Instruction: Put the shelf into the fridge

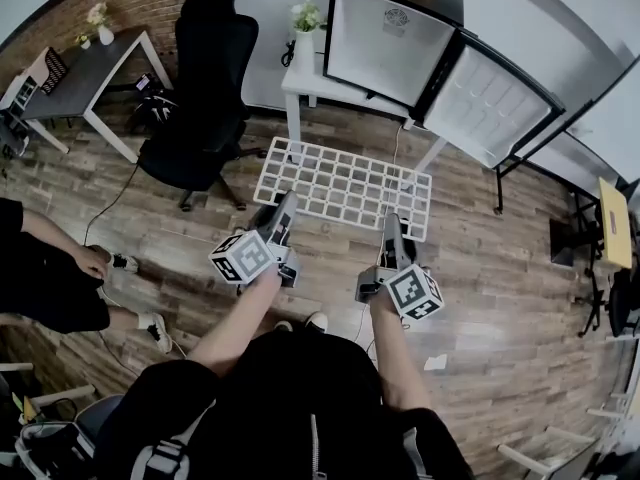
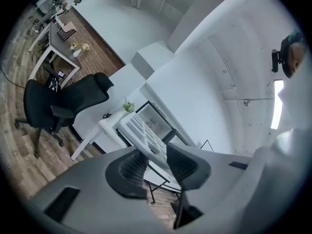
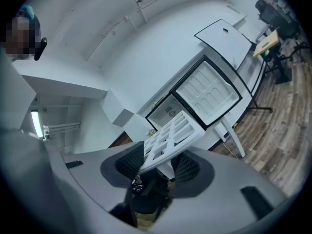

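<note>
A white grid shelf (image 1: 345,186) hangs level above the wooden floor, in front of a small fridge (image 1: 385,43) whose door (image 1: 485,103) stands open to the right. My left gripper (image 1: 283,208) clamps the shelf's near left edge. My right gripper (image 1: 392,226) clamps its near right edge. In the left gripper view the shelf (image 2: 141,130) runs between the pads of the left gripper (image 2: 152,162) toward the fridge (image 2: 156,118). In the right gripper view the shelf (image 3: 173,135) sits between the pads of the right gripper (image 3: 158,162), with the open fridge (image 3: 168,111) beyond.
The fridge stands on a white table (image 1: 300,83) with a vase of flowers (image 1: 305,28). A black office chair (image 1: 205,88) is just left of the shelf. A dark desk (image 1: 85,73) is at the far left, and another person's legs (image 1: 60,278) are at the left edge.
</note>
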Action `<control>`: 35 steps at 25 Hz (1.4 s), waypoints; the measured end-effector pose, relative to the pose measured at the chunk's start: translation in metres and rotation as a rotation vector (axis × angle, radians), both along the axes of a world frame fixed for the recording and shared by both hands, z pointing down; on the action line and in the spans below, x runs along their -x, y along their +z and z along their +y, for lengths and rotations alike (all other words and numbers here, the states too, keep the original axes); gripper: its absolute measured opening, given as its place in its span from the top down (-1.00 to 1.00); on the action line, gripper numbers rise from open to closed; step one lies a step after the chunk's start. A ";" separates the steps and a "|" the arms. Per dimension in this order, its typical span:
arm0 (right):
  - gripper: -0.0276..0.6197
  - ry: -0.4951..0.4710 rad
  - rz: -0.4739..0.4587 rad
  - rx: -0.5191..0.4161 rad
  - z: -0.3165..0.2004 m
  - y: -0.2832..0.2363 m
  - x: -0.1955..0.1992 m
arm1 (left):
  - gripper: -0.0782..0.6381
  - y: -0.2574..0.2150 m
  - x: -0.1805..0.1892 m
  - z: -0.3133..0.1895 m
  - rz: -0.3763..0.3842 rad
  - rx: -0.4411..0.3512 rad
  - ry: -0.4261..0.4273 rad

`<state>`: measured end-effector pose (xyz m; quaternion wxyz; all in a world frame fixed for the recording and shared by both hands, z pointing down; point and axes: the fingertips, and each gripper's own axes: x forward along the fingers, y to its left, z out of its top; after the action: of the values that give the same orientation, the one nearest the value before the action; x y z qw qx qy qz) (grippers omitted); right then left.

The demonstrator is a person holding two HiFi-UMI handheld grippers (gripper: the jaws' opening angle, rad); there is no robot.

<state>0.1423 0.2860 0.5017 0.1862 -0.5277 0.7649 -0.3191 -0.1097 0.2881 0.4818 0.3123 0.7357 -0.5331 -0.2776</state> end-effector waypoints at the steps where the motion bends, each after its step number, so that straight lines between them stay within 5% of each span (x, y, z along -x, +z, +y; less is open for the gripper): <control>1: 0.36 0.000 -0.002 0.005 -0.001 0.002 -0.001 | 0.43 0.001 -0.001 -0.002 -0.001 0.002 0.000; 21: 0.36 -0.035 -0.012 0.047 -0.042 0.015 -0.014 | 0.43 0.011 -0.014 -0.041 -0.007 0.026 -0.014; 35: 0.36 0.047 -0.004 0.074 -0.167 0.021 0.023 | 0.43 0.019 0.022 -0.188 0.005 0.050 0.073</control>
<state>0.1197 0.1185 0.5228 0.1758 -0.5515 0.7395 -0.3437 -0.1317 0.0998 0.5006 0.3417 0.7461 -0.5117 -0.2544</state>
